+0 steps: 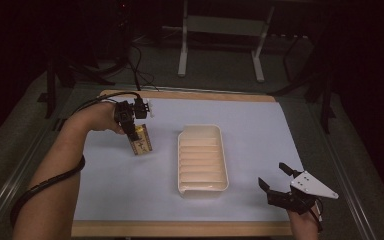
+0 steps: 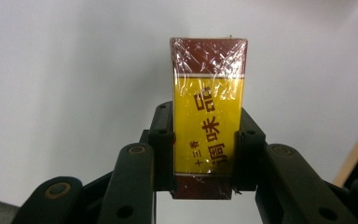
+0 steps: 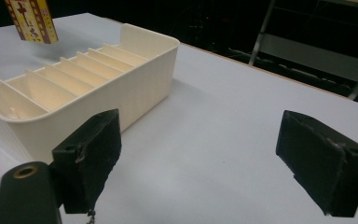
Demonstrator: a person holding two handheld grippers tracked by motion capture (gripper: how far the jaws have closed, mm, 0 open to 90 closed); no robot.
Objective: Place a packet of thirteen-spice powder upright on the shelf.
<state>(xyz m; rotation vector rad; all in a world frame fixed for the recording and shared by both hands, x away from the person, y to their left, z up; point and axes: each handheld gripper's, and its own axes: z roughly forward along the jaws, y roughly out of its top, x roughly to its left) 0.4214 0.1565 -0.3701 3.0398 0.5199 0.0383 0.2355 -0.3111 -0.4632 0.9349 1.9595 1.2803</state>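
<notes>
A yellow and brown seasoning box (image 2: pixel 209 119) wrapped in clear film is clamped between the jaws of my left gripper (image 2: pixel 207 140), lifted above the white table top. From above, that box (image 1: pixel 142 139) hangs left of the cream divided tray (image 1: pixel 203 186), under my left gripper (image 1: pixel 139 134). The same box (image 3: pixel 31 19) hangs at the top left of the right gripper view, beyond the tray (image 3: pixel 135 88). My right gripper (image 1: pixel 273 176) rests near the table's front right corner, jaws wide apart with nothing between them (image 3: pixel 214 161).
The tray has several narrow slots divided by thin ribs and lies lengthwise in the table's middle. The white sheet (image 1: pixel 260 130) covers a wooden board (image 1: pixel 180 228). A metal frame (image 1: pixel 220 30) stands on the floor behind the table.
</notes>
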